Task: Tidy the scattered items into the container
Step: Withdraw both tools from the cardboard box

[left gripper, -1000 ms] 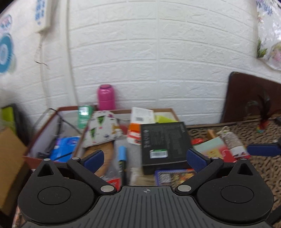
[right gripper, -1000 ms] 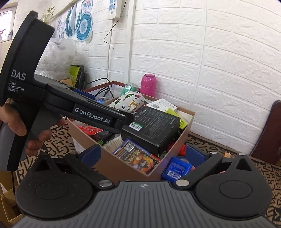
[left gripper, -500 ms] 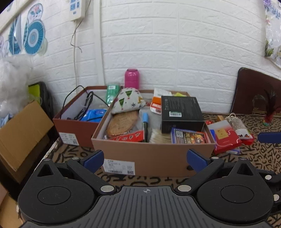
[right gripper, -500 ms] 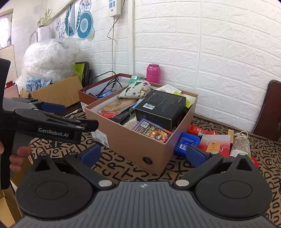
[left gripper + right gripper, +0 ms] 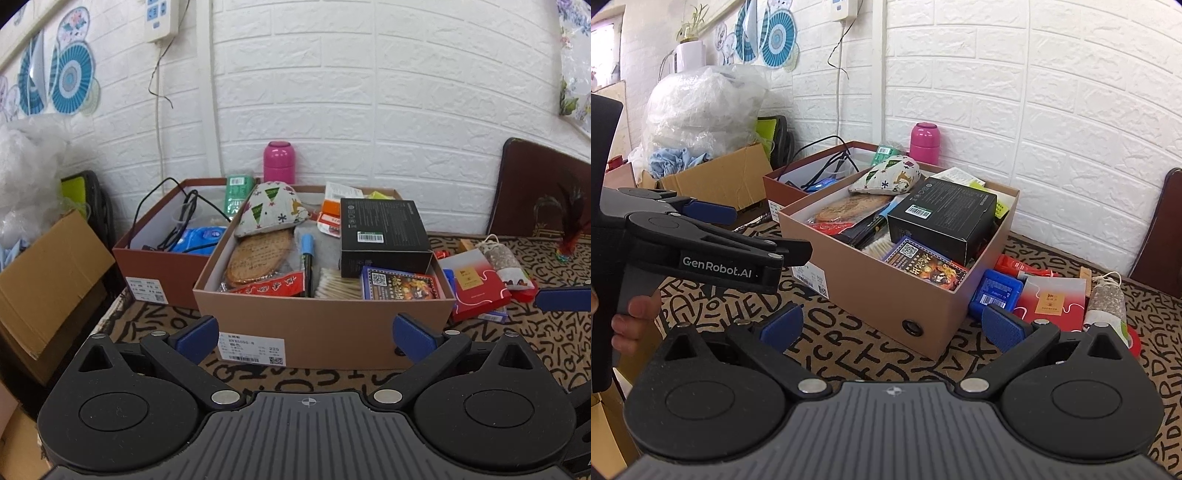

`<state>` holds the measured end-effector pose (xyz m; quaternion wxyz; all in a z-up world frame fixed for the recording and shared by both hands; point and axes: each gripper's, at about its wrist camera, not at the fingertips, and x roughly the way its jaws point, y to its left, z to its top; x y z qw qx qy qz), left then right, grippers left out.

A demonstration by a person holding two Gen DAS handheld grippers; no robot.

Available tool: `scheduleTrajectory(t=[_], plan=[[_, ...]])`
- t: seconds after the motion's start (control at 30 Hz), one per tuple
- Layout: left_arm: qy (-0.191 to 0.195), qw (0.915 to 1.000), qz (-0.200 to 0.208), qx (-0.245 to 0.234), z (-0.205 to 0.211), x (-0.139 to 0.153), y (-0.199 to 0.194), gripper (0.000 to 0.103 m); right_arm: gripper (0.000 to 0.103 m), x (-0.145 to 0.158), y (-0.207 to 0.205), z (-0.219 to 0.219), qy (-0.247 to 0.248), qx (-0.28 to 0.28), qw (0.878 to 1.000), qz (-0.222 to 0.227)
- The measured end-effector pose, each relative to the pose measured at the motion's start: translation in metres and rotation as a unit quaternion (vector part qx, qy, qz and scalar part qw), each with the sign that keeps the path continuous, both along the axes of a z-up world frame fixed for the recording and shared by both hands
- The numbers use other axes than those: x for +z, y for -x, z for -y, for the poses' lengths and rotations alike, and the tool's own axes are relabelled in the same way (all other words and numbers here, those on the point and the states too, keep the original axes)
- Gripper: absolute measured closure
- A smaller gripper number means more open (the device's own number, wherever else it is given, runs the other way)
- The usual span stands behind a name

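A tan shoebox (image 5: 325, 328) (image 5: 886, 284) stands on the patterned table, holding a black box (image 5: 384, 236) (image 5: 942, 218), a patterned pouch (image 5: 273, 208), a marker, cotton swabs and packets. To its right on the table lie a red-and-white card pack (image 5: 476, 284) (image 5: 1052, 299), a blue box (image 5: 997, 291), a red tube (image 5: 1023, 267) and a small sachet bag (image 5: 506, 258) (image 5: 1108, 302). My left gripper (image 5: 304, 332) is open and empty in front of the box; it also shows in the right wrist view (image 5: 713, 210). My right gripper (image 5: 892, 328) is open and empty near the box's corner.
A second reddish box (image 5: 159, 258) with cables stands behind left. A pink bottle (image 5: 279, 162) is at the wall. Cardboard boxes (image 5: 48, 280) and a plastic bag (image 5: 701, 99) sit off the table's left edge. A dark chair back (image 5: 535, 188) is at right.
Both grippers have pulled back from the tan box toward the table's near edge, so the box now sits farther away in each view. Both stay open and empty.
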<state>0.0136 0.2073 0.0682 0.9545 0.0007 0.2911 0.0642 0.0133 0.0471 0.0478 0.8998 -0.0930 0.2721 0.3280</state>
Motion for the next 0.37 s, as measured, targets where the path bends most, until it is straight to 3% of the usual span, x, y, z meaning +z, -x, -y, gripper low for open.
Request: scheduleTrajectory(t=[0.37], plan=[[0.003,1.0,-0.001,0.006,0.0002,-0.0003,0.0011,0.0,0.001,-0.0007,0.0002,-0.0019,0.002,0.0,1.0,-0.003]])
